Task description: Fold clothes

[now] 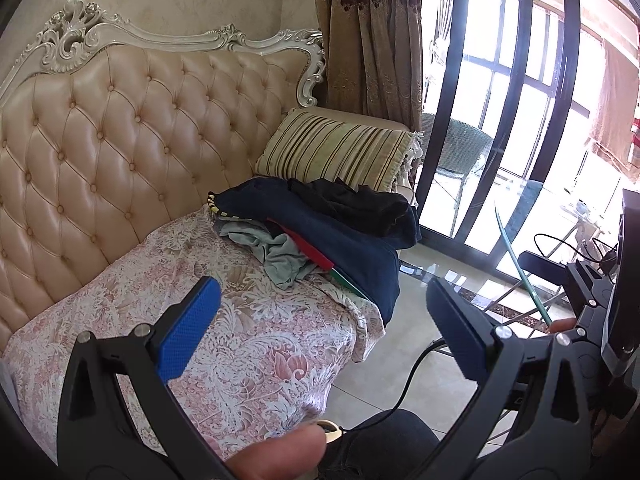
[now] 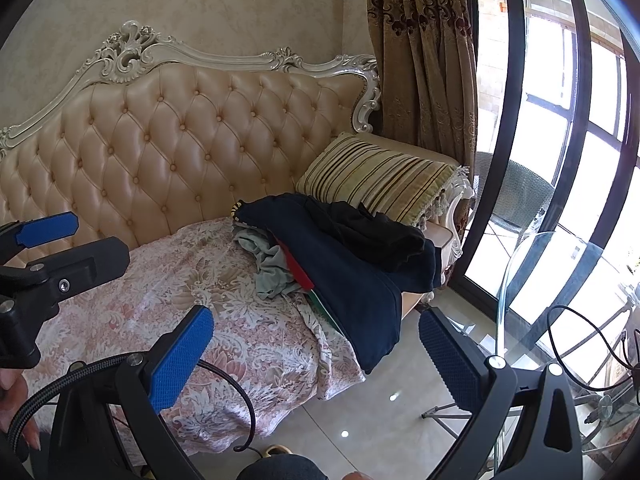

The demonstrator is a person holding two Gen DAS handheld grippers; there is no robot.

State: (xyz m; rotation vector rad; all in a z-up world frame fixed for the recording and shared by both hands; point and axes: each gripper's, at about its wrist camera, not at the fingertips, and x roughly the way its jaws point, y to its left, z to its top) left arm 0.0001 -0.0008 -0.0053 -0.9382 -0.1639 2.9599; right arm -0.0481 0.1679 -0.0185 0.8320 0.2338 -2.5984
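Sofa backrest (image 1: 100, 128) is glossy tufted leather-look upholstery in a carved off-white frame; the seat cover (image 1: 240, 340) below it is matt floral-pattern cloth. Clothes pile (image 1: 320, 232) at the seat's window end is soft matt fabric: navy, black, grey-green and red, with a striped woven cushion (image 1: 336, 148) behind it. Floor (image 2: 380, 412) beside the sofa is glossy polished tile; gripper pads (image 1: 188, 328) are blue with knurled texture on matt black plastic arms.

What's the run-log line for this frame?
phase: pre-grasp | left gripper: open, empty | right gripper: open, empty | clothes pile: unfolded, on sofa beside striped pillow
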